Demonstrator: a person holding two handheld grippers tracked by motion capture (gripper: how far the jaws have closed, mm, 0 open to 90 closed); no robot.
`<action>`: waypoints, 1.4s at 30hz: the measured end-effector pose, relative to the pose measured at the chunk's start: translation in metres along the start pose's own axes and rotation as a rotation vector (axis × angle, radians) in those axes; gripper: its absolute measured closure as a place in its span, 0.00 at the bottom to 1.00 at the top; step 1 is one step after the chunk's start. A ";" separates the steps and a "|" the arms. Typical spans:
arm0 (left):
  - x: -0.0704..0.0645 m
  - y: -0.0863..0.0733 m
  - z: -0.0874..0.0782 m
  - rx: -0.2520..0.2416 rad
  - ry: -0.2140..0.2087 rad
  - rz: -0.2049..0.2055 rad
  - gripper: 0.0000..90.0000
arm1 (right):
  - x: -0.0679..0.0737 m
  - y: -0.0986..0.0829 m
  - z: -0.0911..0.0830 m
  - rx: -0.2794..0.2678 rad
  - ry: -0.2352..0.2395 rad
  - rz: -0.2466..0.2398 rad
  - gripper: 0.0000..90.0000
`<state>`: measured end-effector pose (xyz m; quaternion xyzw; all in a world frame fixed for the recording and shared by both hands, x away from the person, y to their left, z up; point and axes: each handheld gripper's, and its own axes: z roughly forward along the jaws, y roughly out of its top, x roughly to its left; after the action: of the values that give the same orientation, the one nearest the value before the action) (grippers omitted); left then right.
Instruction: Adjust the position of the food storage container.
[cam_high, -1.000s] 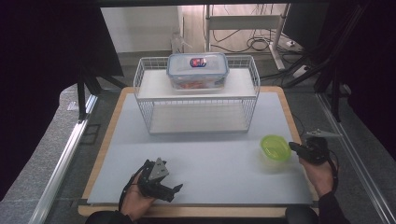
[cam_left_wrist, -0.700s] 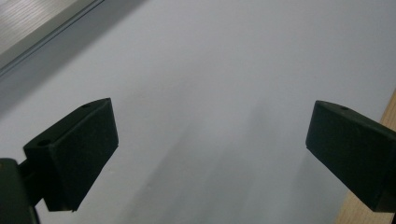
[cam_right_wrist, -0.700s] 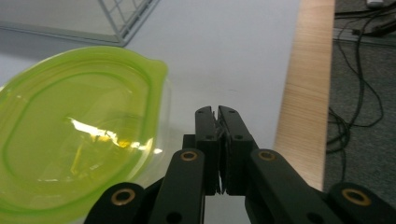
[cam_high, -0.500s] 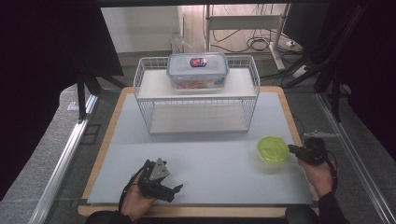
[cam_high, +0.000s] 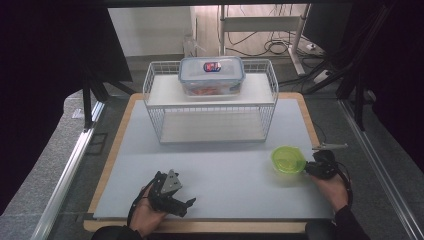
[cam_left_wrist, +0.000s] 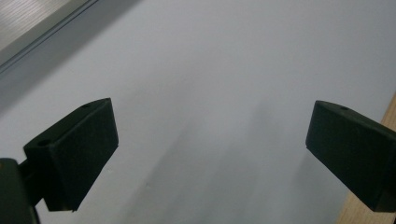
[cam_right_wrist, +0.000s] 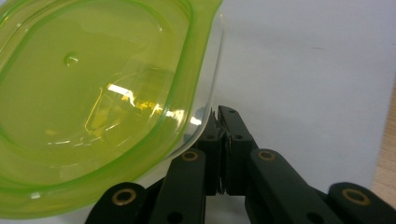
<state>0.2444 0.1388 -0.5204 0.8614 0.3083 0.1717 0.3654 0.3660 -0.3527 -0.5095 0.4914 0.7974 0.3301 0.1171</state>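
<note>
A green-lidded clear plastic container (cam_high: 288, 160) sits on the light grey table top at the right. In the right gripper view the container (cam_right_wrist: 93, 93) is close up, and my right gripper (cam_right_wrist: 220, 122) is shut on the clear rim at its edge. In the high view the right gripper (cam_high: 311, 168) is at the container's right side, held by a hand. My left gripper (cam_high: 181, 204) rests near the front left edge, held by the other hand. Its jaws (cam_left_wrist: 210, 154) stand wide open over bare table with nothing between them.
A white wire rack (cam_high: 150, 95) stands at the back middle. A clear food box with a blue-edged lid (cam_high: 212, 75) sits on its top shelf, and the lower shelf is bare. The table top (cam_high: 225, 165) has a wooden border.
The right gripper and the green container have shifted slightly left and toward the front edge. The left gripper has stayed put.
</note>
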 end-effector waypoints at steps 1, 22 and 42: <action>0.000 0.000 0.000 0.001 0.000 0.002 0.02 | 0.001 0.000 0.001 0.000 0.002 -0.002 0.98; -0.001 0.001 0.001 0.009 0.002 0.006 0.02 | 0.043 0.009 0.020 0.034 0.108 -0.081 0.98; -0.001 0.001 0.002 0.016 0.000 0.009 0.02 | 0.102 0.026 0.051 0.074 0.240 -0.123 0.98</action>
<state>0.2448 0.1364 -0.5216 0.8657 0.3055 0.1708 0.3579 0.3601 -0.2364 -0.5171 0.4024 0.8459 0.3493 0.0226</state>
